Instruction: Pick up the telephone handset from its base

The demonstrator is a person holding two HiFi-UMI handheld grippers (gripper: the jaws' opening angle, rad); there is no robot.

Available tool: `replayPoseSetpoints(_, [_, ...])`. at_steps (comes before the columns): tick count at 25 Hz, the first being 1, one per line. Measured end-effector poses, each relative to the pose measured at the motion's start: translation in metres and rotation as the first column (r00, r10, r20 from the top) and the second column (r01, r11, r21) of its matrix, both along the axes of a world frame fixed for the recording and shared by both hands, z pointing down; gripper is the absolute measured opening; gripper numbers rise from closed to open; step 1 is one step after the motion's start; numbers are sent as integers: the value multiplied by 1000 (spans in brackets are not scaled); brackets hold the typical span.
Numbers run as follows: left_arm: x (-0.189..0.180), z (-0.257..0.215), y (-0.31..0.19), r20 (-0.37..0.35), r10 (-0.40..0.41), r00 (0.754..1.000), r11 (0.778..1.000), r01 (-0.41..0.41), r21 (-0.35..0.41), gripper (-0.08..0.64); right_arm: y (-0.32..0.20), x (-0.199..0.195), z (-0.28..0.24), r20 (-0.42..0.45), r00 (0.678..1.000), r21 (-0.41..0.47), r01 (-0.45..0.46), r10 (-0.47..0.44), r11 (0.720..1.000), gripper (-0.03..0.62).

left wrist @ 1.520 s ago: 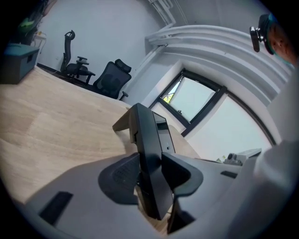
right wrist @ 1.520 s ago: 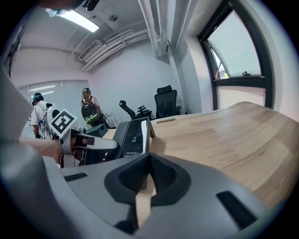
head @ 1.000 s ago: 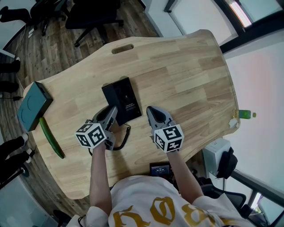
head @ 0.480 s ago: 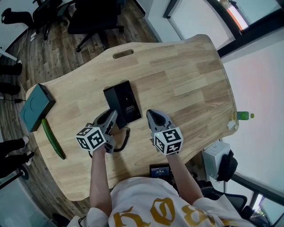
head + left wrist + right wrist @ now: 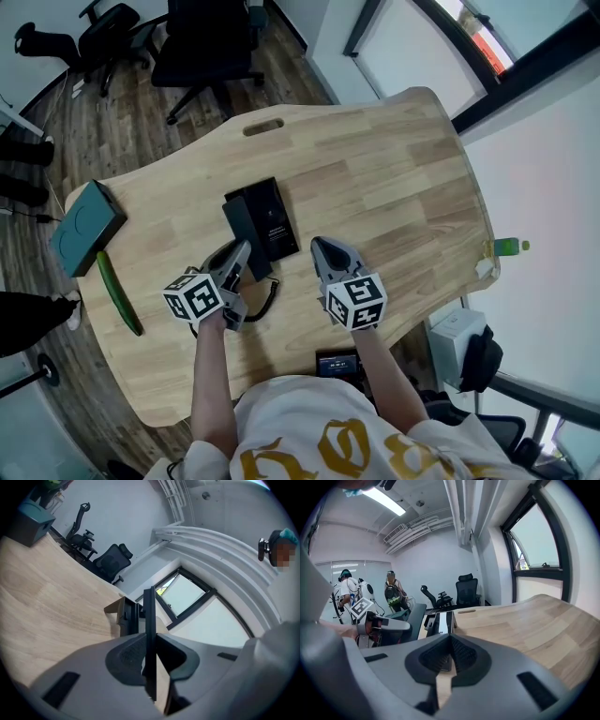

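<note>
Standing on plank floor (image 5: pixel 112 131), wooden table (image 5: pixel 375 169), chairs (image 5: pixel 202 42)

Wide bare wood across the table (image 5: pixel 394 178), right of and beyond the telephone base (image 5: pixel 272 220), open to the far edge. Only a narrow lane between the left gripper (image 5: pixel 240 253), clamped on the handset (image 5: pixel 149 620), and the right gripper (image 5: pixel 323 248), with the coiled cord (image 5: pixel 265 298) looping just beside the left one. Toward the left edge, blocked by a teal box (image 5: pixel 86 228) and a long green thing (image 5: pixel 119 292) near it.

Left tool (image 5: pixel 242 251) clamped tight — right tool (image 5: pixel 319 246) closed, empty, alongside.
</note>
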State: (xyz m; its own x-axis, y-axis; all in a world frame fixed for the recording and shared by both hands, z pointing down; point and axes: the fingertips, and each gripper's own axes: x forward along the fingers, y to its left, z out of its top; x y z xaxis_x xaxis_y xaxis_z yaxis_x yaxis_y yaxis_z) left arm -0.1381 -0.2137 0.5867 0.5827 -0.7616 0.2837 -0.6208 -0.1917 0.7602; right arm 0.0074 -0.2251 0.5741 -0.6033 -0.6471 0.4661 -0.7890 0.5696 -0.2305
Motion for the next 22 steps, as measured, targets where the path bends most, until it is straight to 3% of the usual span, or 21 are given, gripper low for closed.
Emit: replayPoseSetpoints(22, [6,-54,47,-54,6,999,997,-1,80,72,31,7,-56,27,999,127,-27,24,992,5])
